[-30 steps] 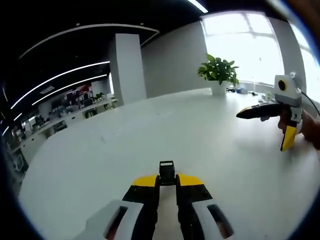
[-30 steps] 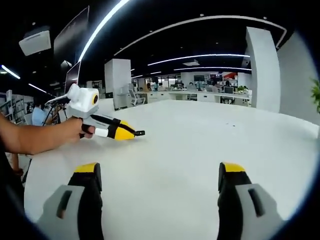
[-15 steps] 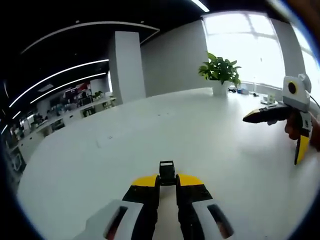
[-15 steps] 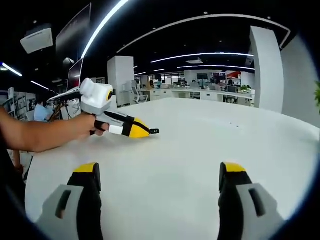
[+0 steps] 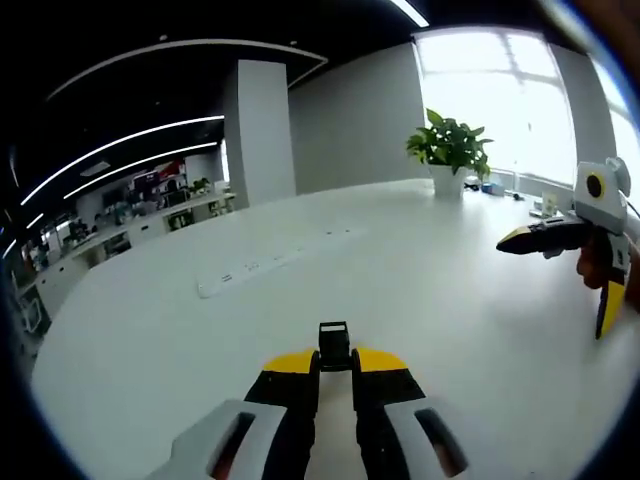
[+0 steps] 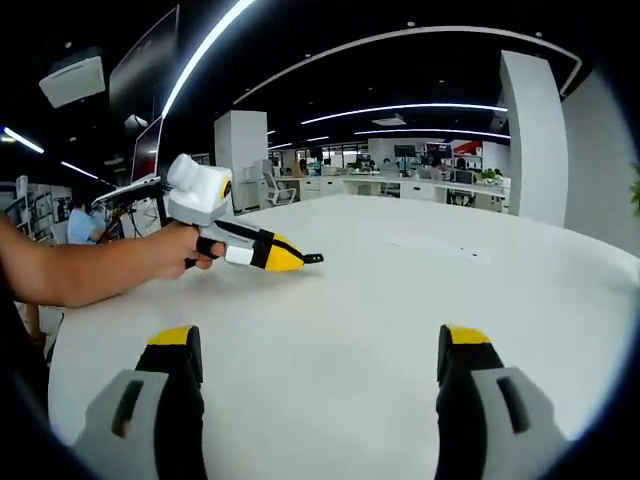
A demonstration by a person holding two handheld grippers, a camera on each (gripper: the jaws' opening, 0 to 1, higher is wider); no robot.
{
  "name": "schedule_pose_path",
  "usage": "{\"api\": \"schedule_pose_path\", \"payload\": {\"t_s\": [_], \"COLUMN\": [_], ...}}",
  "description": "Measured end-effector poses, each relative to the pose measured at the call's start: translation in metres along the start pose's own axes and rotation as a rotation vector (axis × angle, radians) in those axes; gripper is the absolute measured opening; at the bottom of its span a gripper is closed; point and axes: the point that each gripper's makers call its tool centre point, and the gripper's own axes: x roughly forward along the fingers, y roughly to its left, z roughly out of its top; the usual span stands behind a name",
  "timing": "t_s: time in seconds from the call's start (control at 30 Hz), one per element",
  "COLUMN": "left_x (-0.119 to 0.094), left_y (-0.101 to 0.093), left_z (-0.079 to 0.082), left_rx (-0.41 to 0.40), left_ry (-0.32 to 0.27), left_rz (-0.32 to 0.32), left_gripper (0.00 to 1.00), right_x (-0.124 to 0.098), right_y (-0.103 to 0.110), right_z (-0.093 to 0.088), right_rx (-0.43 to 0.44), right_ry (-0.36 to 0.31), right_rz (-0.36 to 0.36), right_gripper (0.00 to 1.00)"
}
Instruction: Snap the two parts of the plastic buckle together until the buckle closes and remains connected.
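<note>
A small black buckle part is pinched at the tip of the left tool, above the white worktop. The right tool stands wide apart, holding nothing. A potted plant sits far right; a white power strip lies mid-worktop.

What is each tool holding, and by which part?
Left tool pinches a black buckle part by its near end; right tool is open, holding nothing.

— What did we make of the table?
— Smooth, matt white, faintly sheened under the window.
— And the buckle part?
— Black plastic, we thought, dull.
— The left gripper?
— Its jaws looked matt black plastic, tipped glossy yellow.
</note>
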Motion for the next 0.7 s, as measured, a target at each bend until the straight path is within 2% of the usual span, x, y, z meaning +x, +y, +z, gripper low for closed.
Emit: {"api": "schedule_pose_path", "payload": {"t_s": [0.3,0.7], "left_x": [0.005,0.017], "left_y": [0.0,0.01], "left_z": [0.008,0.007], "left_rx": [-0.005,-0.009], "left_ry": [-0.009,0.006], "left_rz": [0.0,0.003], "left_gripper": [0.1,0.1], "right_x": [0.007,0.009], "right_y": [-0.001,0.001], "right_z": [0.011,0.006], "right_rx": [-0.004,0.006], "right_ry": [-0.018,-0.014], "right_rz": [-0.002,0.013], "right_gripper": [0.98,0.98]}}
